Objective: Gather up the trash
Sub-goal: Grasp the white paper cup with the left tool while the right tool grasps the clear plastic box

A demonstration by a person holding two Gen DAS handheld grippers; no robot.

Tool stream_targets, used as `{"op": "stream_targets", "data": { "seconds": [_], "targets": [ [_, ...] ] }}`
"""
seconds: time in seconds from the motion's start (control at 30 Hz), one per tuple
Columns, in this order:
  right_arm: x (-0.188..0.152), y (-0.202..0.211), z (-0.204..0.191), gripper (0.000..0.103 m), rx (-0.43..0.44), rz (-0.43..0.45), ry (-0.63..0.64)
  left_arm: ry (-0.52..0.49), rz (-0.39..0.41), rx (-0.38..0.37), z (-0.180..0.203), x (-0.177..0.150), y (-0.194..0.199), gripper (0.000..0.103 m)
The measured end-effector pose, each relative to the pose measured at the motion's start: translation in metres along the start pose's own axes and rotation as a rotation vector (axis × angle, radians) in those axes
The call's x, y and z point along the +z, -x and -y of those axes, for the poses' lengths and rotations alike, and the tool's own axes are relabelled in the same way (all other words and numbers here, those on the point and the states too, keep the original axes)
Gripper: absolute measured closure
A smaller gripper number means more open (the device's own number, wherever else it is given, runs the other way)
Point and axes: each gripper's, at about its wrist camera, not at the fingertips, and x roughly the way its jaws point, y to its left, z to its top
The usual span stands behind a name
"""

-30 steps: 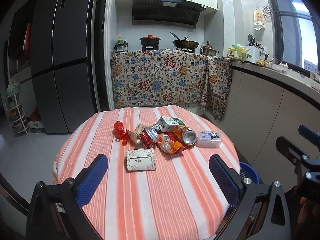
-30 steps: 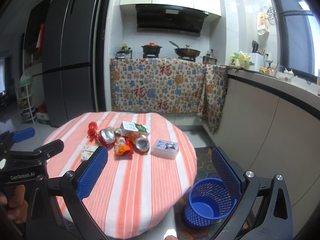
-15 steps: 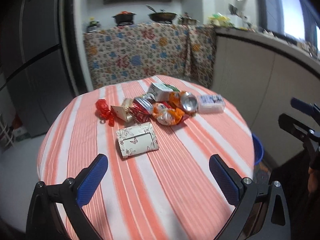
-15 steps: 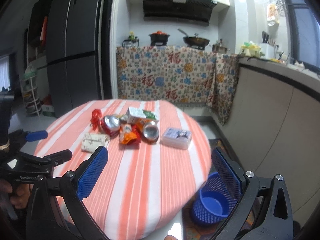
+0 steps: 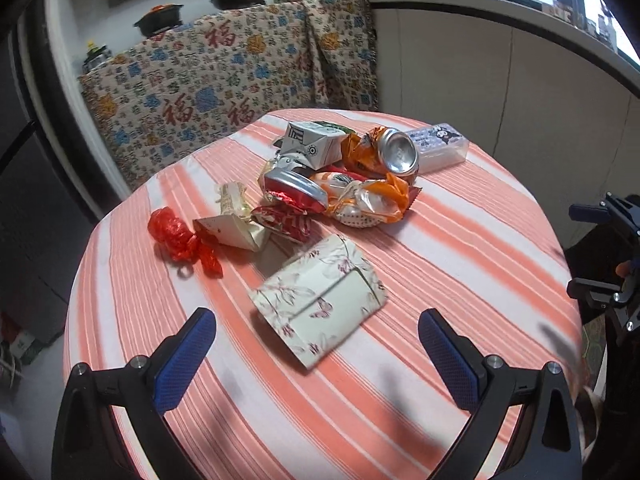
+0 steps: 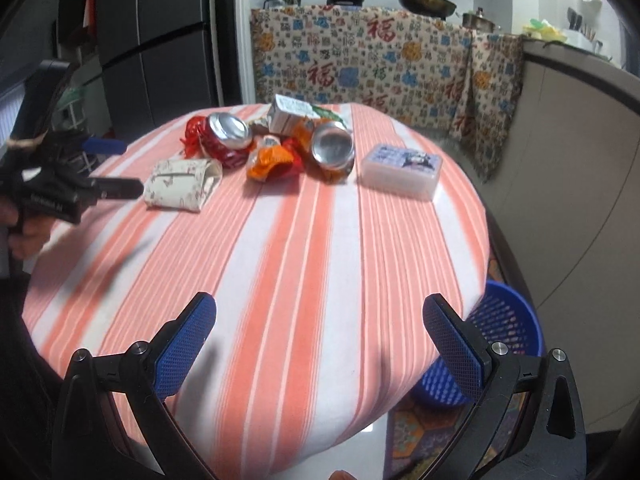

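Left wrist view: the left gripper [image 5: 316, 346], spread wide and empty, faces the floral box [image 5: 320, 300] at centre frame, long axis slanting upward to the right.

On the desk [image 5: 460, 240] a heap of trash sits toward the far side. The paper box [image 5: 320, 304] lies nearest, in front of the heap. Behind it to the left lies the plastic bag [image 5: 180, 236]; the milk carton [image 5: 312, 144] is at the back, the can [image 5: 396, 154] to its right, and the tissue pack [image 5: 440, 146] farthest right. The basket [image 6: 504, 340] stands on the floor beside the desk's right edge.
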Motion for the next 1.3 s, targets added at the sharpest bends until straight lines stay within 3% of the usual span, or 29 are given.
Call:
{"op": "stream_targets", "data": {
  "seconds": [0.23,0.33,0.53,0.63,0.77,0.9,0.97,1.07,1.2,1.27,1.3],
  "targets": [
    [-0.005,-0.009,-0.001,0.000,0.003,-0.039,-0.008,-0.061,-0.019,-0.103,-0.012,0.023,-0.039,0.000],
    [-0.004,-0.009,0.002,0.000,0.009,-0.047,-0.018,-0.036,-0.100,-0.211,-0.014,0.024,-0.060,0.001],
    [0.006,-0.015,0.027,0.000,0.079,-0.069,-0.051,-0.089,-0.155,-0.361,0.009,0.010,-0.042,0.001],
    [0.022,-0.028,0.057,0.000,0.144,-0.079,-0.063,-0.096,-0.144,-0.300,0.021,0.007,-0.036,0.001],
    [0.059,-0.059,0.103,0.000,0.095,-0.048,0.045,-0.073,-0.162,-0.176,0.026,0.002,-0.053,0.000],
    [0.098,-0.100,0.135,0.000,0.158,-0.073,0.170,-0.043,-0.166,-0.175,0.030,0.000,-0.071,0.000],
    [0.116,-0.115,0.138,0.000,0.206,-0.078,0.250,-0.019,-0.158,-0.169,0.030,0.001,-0.070,0.001],
    [0.138,-0.142,0.136,0.000,0.294,-0.164,0.313,0.061,-0.147,-0.153,0.030,0.001,-0.070,0.001],
    [0.146,-0.168,0.115,0.001,0.317,-0.236,0.403,0.206,-0.127,-0.118,0.027,0.000,-0.066,0.004],
    [0.142,-0.170,0.106,0.014,0.323,-0.265,0.405,0.257,-0.128,-0.112,0.029,-0.001,-0.061,0.004],
    [0.139,-0.167,0.104,0.026,0.318,-0.273,0.396,0.275,-0.134,-0.103,0.031,-0.001,-0.060,0.004]
  ]
}}
